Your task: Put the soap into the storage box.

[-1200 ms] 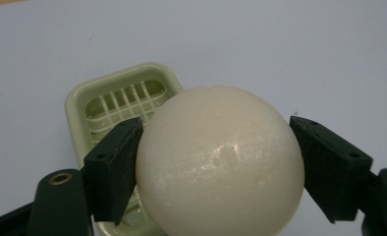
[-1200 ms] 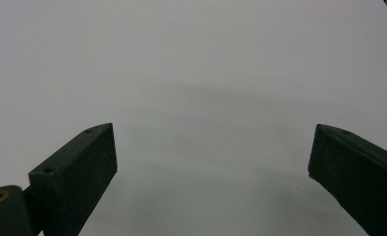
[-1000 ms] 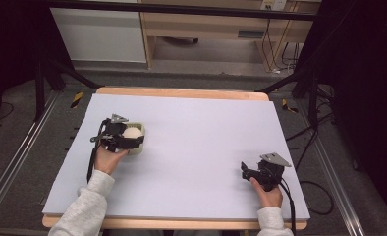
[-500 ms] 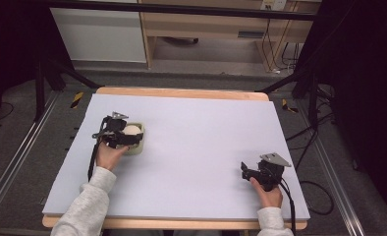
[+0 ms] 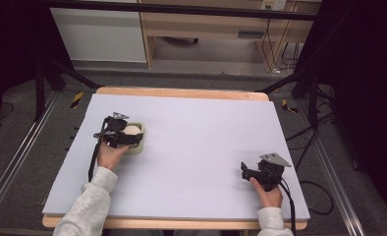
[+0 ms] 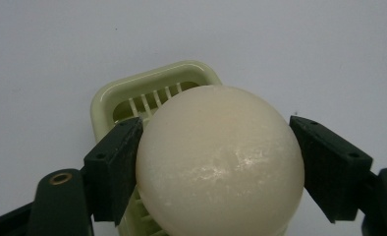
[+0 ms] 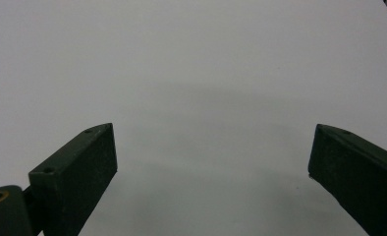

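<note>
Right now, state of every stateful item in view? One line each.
Left hand-held gripper: shut on the egg.
Egg: whole, held between the jaws over the slicer base.
Slicer base: pale green, slotted tray, on the table.
Right hand-held gripper: open, nothing between the jaws.
Table: white top.

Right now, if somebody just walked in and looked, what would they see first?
Probably the big white egg, squeezed between the two black jaws of the left gripper on the left side of the table. Right under it sits a pale green slotted egg slicer. Over on the right, near the front edge, the right gripper rests with its jaws wide apart and nothing between them.
</note>
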{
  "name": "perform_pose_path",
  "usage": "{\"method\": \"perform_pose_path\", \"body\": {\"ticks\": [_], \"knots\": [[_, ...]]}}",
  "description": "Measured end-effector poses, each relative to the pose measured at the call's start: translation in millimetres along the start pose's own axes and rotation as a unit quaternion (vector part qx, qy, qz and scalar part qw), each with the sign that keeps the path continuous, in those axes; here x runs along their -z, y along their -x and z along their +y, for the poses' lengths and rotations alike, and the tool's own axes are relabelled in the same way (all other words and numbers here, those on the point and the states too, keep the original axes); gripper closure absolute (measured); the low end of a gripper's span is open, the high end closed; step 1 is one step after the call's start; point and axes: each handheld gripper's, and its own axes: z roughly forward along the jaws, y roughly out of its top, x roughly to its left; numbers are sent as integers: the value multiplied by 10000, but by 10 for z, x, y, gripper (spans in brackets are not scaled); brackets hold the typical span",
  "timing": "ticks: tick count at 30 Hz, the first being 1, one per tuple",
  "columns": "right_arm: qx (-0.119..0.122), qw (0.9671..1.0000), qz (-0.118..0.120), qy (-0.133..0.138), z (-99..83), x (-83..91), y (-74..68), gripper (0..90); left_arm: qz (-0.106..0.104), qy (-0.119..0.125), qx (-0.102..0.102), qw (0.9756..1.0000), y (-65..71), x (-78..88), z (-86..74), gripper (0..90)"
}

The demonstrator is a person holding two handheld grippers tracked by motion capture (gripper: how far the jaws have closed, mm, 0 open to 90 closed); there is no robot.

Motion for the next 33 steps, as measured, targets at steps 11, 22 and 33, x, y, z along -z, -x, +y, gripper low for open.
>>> {"method": "perform_pose_path", "body": {"ticks": [11,22,33], "knots": [[-8,10000,0,-3,0,0,-1,47,56,-48,59,10000,-58,-36,-21,227],[-1,10000,-5,-7,0,-2,0,47,8,-52,123,9999,-102,-64,-102,227],[30,10000,-14,11,-1,0,-2,46,40,-26,1,10000,-60,-74,-132,222]]}}
